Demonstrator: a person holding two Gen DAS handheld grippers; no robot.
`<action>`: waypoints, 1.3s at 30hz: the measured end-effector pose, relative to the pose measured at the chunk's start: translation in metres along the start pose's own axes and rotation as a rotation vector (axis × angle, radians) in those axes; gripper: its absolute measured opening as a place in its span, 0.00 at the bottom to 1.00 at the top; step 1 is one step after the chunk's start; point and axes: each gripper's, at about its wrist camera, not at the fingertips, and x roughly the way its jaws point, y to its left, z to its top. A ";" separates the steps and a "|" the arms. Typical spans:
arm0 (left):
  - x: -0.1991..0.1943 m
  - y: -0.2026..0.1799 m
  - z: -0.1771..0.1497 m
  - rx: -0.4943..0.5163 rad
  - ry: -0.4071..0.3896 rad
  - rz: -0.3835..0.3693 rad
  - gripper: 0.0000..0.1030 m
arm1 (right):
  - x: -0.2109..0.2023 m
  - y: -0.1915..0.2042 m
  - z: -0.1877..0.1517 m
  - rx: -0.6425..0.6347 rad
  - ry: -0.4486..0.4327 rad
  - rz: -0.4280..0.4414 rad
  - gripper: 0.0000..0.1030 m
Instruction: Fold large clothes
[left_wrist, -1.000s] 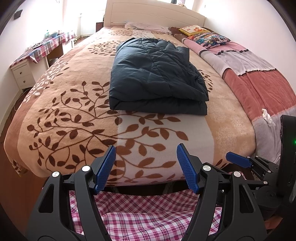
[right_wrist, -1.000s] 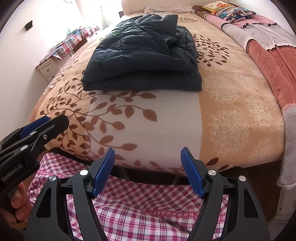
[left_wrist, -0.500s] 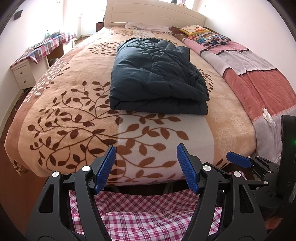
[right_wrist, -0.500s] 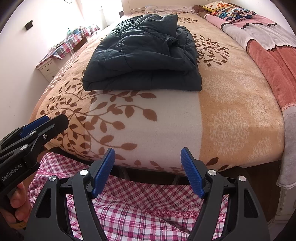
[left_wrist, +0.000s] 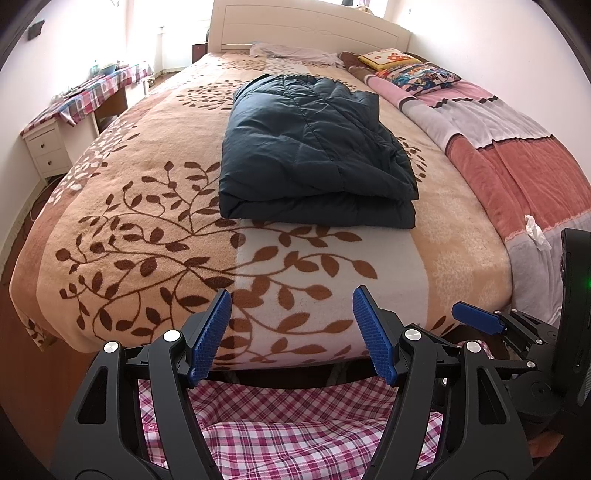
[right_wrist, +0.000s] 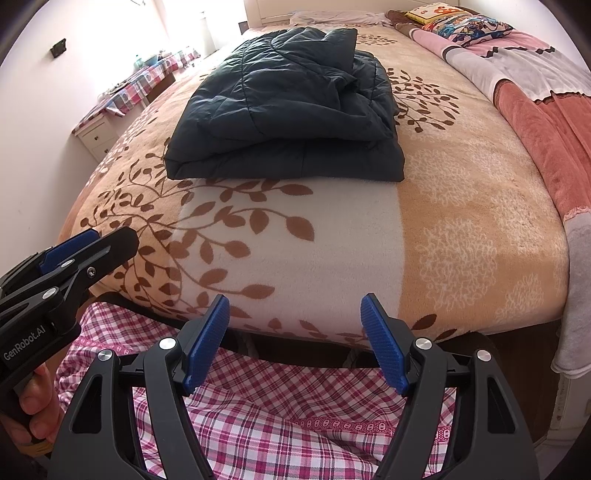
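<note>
**Left wrist view: folded jacket left on the bed, both tools held back**

The dark quilted jacket is seen lying folded in a thick stack on the leaf-patterned blanket, well beyond the foot edge. The left hand-held gripper and right hand-held gripper are held wide open, nothing between the pads, short of the jacket over that edge. The folding is judged finished, so both are kept clear.
</note>
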 end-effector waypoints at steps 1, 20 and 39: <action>-0.001 0.000 0.000 0.000 0.000 0.000 0.66 | 0.000 0.000 0.000 0.000 0.000 0.000 0.70; -0.001 0.000 -0.001 0.000 0.000 0.000 0.66 | -0.001 0.000 -0.001 0.000 0.001 0.001 0.70; -0.002 0.003 -0.003 -0.005 0.007 0.006 0.66 | 0.000 0.000 -0.001 -0.001 0.002 0.002 0.70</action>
